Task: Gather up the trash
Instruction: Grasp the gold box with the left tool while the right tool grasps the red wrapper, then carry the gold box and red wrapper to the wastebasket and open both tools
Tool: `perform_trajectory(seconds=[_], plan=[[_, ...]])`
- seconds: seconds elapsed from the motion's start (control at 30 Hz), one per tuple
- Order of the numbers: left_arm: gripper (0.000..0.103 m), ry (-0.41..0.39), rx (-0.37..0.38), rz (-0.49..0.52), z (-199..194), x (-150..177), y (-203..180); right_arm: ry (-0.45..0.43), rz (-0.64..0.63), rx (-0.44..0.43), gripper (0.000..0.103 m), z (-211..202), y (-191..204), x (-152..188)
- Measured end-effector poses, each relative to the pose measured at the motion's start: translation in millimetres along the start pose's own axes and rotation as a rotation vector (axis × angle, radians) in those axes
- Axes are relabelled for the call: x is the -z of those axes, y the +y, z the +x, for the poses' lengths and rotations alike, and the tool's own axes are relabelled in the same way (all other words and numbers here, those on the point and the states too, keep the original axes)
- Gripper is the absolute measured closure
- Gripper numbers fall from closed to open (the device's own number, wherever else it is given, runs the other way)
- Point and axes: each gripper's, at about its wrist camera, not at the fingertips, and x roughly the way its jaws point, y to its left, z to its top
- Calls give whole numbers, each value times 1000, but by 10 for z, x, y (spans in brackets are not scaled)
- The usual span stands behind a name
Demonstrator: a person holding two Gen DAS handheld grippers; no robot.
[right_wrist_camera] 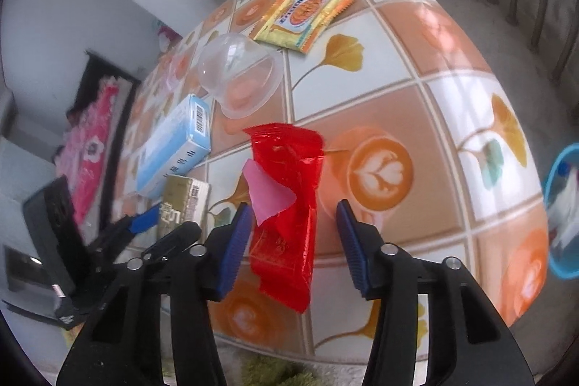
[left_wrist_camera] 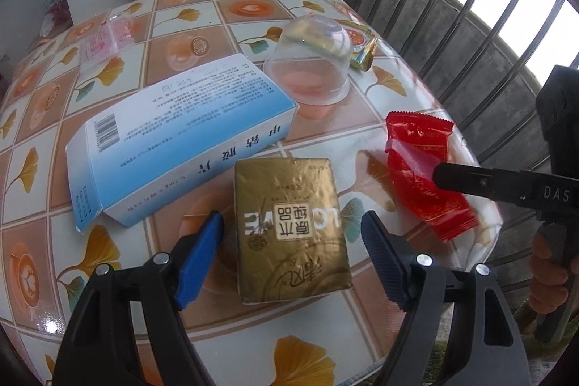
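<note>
A gold foil packet (left_wrist_camera: pixel 289 227) lies flat on the tiled tablecloth between the blue pads of my left gripper (left_wrist_camera: pixel 293 223), which stands open with a gap on both sides. A red wrapper (right_wrist_camera: pixel 289 169) with a pink flap lies between the jaws of my right gripper (right_wrist_camera: pixel 294 205). The left pad is close to the flap and the right pad stands clear, so this gripper is open. In the left wrist view one of the right gripper's fingers (left_wrist_camera: pixel 456 174) reaches over the red wrapper (left_wrist_camera: pixel 419 161). The gold packet (right_wrist_camera: pixel 184 201) also shows at the right wrist view's left.
A blue and white carton (left_wrist_camera: pixel 181 132) lies left of the gold packet. Beyond it are an upturned clear plastic cup (left_wrist_camera: pixel 311 60), a yellow sachet (right_wrist_camera: pixel 307 17) and a pink-printed clear wrapper (left_wrist_camera: pixel 105 42). A blue bin (right_wrist_camera: pixel 561 205) stands past the table's right edge. A metal railing (left_wrist_camera: pixel 470 6) runs behind.
</note>
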Motion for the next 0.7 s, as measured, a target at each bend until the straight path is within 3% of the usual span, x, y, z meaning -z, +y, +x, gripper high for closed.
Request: perform_trajectory(seconds=[0.23, 0.53, 0.7], plan=[[34, -7, -51, 38, 27, 6, -42, -15, -101, 100, 81, 70, 144, 47], [45, -17, -72, 71, 29, 7, -78, -17, -79, 81, 88, 41, 78, 86], [47, -20, -74, 73, 20, 7, -81, -19, -61, 62, 89, -5, 32, 73]])
